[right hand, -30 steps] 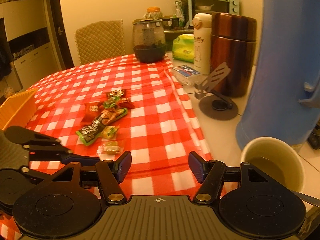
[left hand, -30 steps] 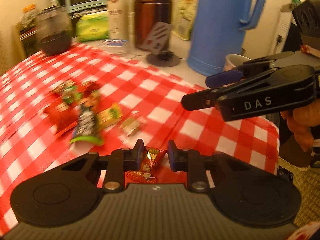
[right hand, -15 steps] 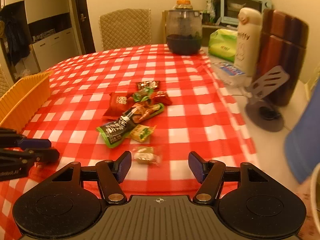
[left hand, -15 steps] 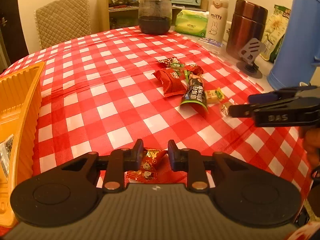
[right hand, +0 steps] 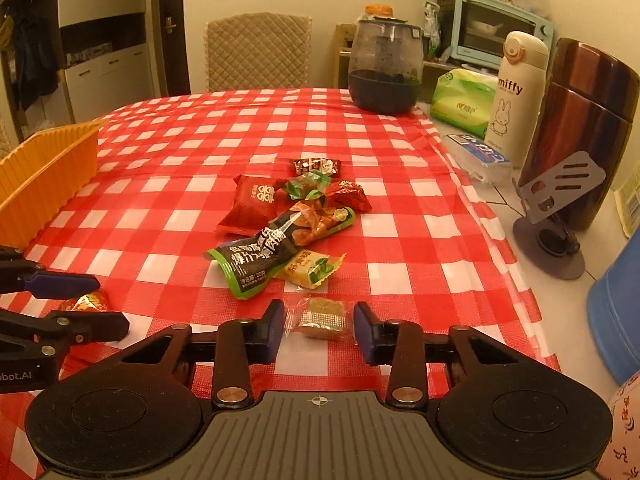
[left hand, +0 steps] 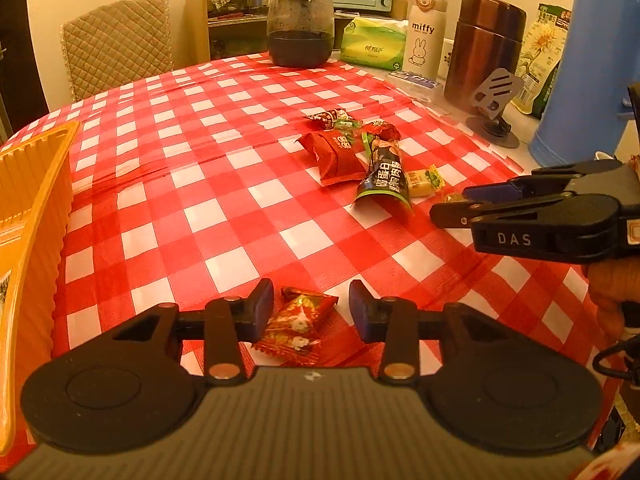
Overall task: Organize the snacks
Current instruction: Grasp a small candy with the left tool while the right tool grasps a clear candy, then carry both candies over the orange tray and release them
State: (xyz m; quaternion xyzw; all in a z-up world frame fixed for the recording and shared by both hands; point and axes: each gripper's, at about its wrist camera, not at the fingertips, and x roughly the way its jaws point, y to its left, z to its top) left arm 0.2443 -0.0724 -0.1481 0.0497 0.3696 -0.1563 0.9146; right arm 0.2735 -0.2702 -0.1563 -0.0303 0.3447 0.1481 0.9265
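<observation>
Covering the bench [right hand: 224,128] is a red-and-white checked cloth, with a quilted chair [right hand: 258,54] behind it, a dark glass jar [right hand: 385,70] at its far edge, and an orange tray [right hand: 44,176] well left of the snack pile [right hand: 288,216] at the cloth's middle. Nearer than that pile, the left gripper [left hand: 311,312] stands open around a red foil candy [left hand: 298,326] lying loose on the cloth. Just on the pile's near side, the right gripper [right hand: 319,330] is likewise open, astride a small clear-wrapped brown sweet [right hand: 322,317] without gripping it.
</observation>
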